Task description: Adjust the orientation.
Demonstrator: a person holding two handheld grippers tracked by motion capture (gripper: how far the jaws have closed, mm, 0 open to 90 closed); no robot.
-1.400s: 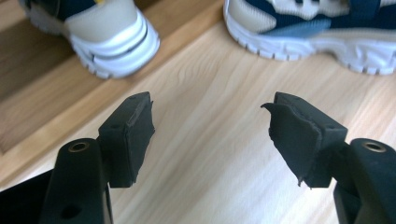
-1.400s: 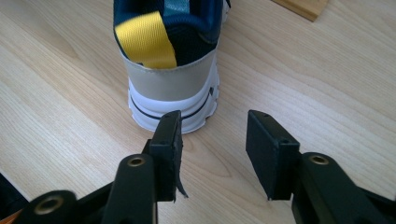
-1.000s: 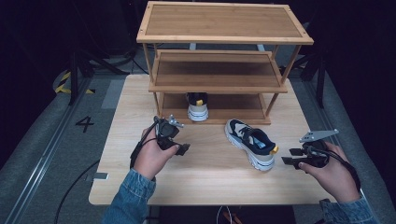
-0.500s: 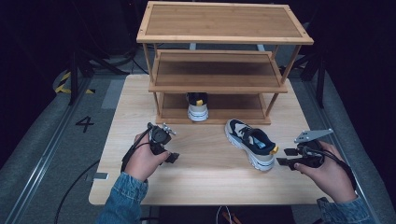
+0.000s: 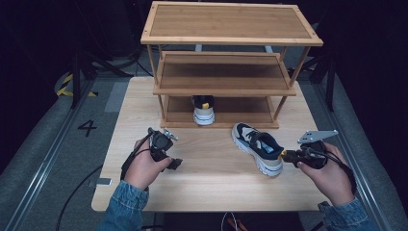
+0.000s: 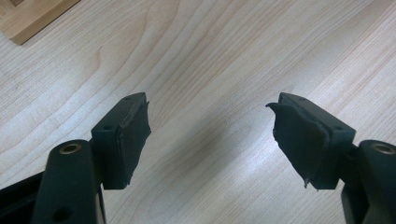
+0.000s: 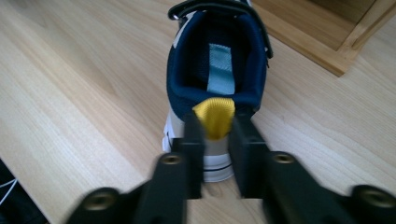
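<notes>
- Right gripper view: the right tongs [image 7: 215, 140] have just been closing, and now they pinch the yellow heel tab [image 7: 215, 115] of the shoe [image 7: 217, 70], which sits right in front of them on the counter [image 7: 70, 93].
- The left tongs [image 6: 212, 135] are wide apart, with nothing but bare counter between them.
- The rack [image 5: 226, 72] stands past the shoe, and another shoe [image 5: 204, 111] is on its bottom shelf.
- To do it well, I think: keep the pinch tight, lift slowly, keep the shoe flat, and slide it in beside its twin.
</notes>
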